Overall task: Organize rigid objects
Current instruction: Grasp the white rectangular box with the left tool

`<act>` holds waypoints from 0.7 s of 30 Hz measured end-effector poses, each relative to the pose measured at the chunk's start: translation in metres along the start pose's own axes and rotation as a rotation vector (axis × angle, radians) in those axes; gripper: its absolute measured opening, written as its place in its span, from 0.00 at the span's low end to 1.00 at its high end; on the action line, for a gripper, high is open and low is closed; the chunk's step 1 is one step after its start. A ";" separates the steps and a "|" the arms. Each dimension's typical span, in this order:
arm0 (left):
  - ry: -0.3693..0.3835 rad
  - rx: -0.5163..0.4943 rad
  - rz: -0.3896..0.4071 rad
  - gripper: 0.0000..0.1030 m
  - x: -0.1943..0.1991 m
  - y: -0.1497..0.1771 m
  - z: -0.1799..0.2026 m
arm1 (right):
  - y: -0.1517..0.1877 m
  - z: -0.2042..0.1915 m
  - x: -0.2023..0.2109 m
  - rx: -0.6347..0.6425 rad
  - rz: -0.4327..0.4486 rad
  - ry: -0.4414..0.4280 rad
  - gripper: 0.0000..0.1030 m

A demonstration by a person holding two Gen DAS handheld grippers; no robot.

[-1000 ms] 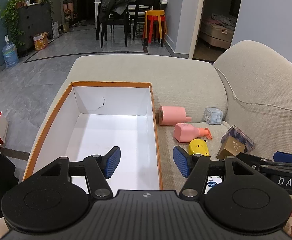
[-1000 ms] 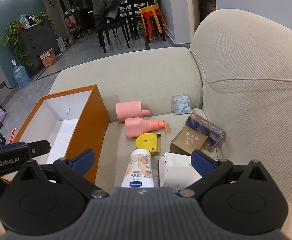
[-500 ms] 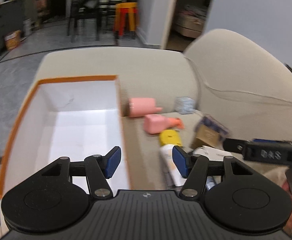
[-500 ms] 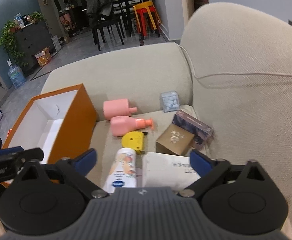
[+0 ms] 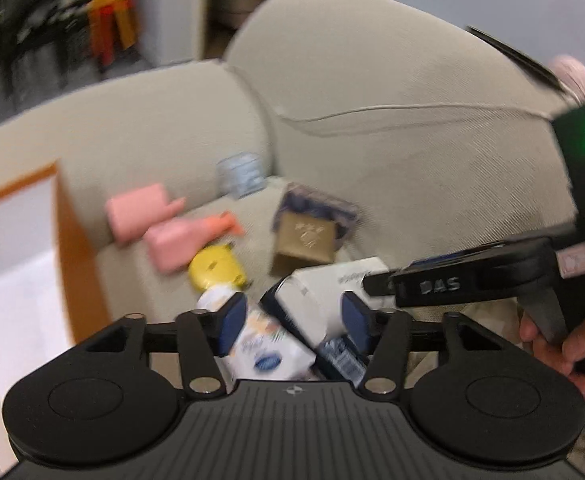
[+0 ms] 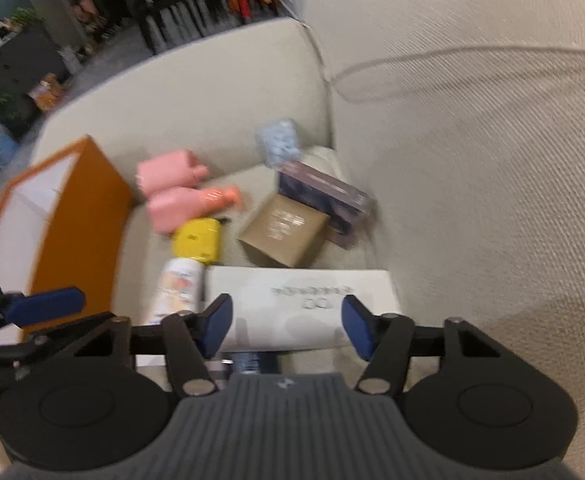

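White carton (image 6: 292, 304): lies flat on the sofa seat (image 6: 432, 320), between the blue fingers (image 6: 216, 322) of the right gripper (image 6: 286, 324). These have just been closing, but the pads look to stand just clear of the carton's sides, so no grip as yet.

Lotion bottle (image 5: 260, 344): white, printed, lying just beside the carton; falls between the fingers of the left gripper (image 5: 288, 320), which are apart and have just been opening a little.

Orange box (image 6: 72, 216): white inside, well to the left of both sets of fingers; the likely destination.

Beyond the fingertips: yellow tape measure (image 6: 196, 238), two pink bottles (image 6: 184, 204), gold box (image 6: 284, 228), dark box (image 6: 324, 188), clear cube (image 6: 278, 146).

Step in hand: approach and grasp, nothing lifted. Next move calls for closing squarely on the carton's sides, then lifting toward the box.
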State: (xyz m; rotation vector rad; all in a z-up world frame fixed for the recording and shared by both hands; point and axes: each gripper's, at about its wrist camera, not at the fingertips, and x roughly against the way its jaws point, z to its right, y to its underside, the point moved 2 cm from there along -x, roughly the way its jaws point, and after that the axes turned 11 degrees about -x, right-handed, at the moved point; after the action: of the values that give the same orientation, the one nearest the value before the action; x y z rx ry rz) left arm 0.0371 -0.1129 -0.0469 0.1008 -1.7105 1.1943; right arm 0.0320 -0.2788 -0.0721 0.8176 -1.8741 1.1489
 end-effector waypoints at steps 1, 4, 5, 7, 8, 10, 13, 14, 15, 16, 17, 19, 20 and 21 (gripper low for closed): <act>0.006 -0.051 0.002 0.73 -0.005 -0.004 0.004 | -0.001 0.003 -0.004 -0.021 -0.023 0.005 0.47; 0.042 -0.215 -0.017 0.76 -0.024 -0.015 0.015 | -0.004 0.014 -0.014 -0.090 -0.062 0.049 0.32; 0.062 -0.258 -0.026 0.78 -0.030 -0.017 0.017 | -0.004 0.019 -0.016 -0.119 -0.073 0.061 0.23; 0.098 -0.345 -0.059 0.79 -0.045 -0.019 0.020 | -0.003 0.026 -0.022 -0.162 -0.100 0.056 0.17; 0.111 -0.381 -0.076 0.80 -0.052 -0.021 0.021 | -0.004 0.028 -0.023 -0.175 -0.101 0.050 0.16; 0.145 -0.462 -0.118 0.81 -0.067 -0.022 0.023 | -0.003 0.028 -0.025 -0.179 -0.098 0.053 0.16; 0.185 -0.548 -0.184 0.81 -0.085 -0.022 0.028 | -0.003 0.028 -0.032 -0.185 -0.109 0.050 0.17; 0.200 -0.574 -0.202 0.81 -0.089 -0.021 0.031 | -0.005 0.027 -0.036 -0.194 -0.116 0.044 0.17; 0.208 -0.606 -0.230 0.81 -0.094 -0.019 0.035 | -0.005 0.028 -0.038 -0.205 -0.122 0.039 0.17; 0.204 -0.627 -0.249 0.81 -0.100 -0.018 0.036 | -0.006 0.028 -0.041 -0.210 -0.126 0.038 0.17; 0.210 -0.639 -0.263 0.81 -0.104 -0.018 0.038 | -0.007 0.029 -0.043 -0.213 -0.129 0.039 0.17; 0.227 -0.635 -0.289 0.81 -0.110 -0.017 0.038 | -0.007 0.028 -0.047 -0.214 -0.131 0.042 0.17; 0.231 -0.624 -0.299 0.81 -0.112 -0.017 0.037 | -0.008 0.029 -0.048 -0.219 -0.127 0.040 0.17; 0.233 -0.618 -0.305 0.79 -0.113 -0.016 0.037 | -0.008 0.030 -0.048 -0.224 -0.126 0.037 0.17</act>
State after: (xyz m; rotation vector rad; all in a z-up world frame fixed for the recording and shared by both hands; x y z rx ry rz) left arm 0.0768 -0.1983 -0.1216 -0.1450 -1.7077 0.4060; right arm 0.0540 -0.3033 -0.1188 0.7704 -1.8529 0.8536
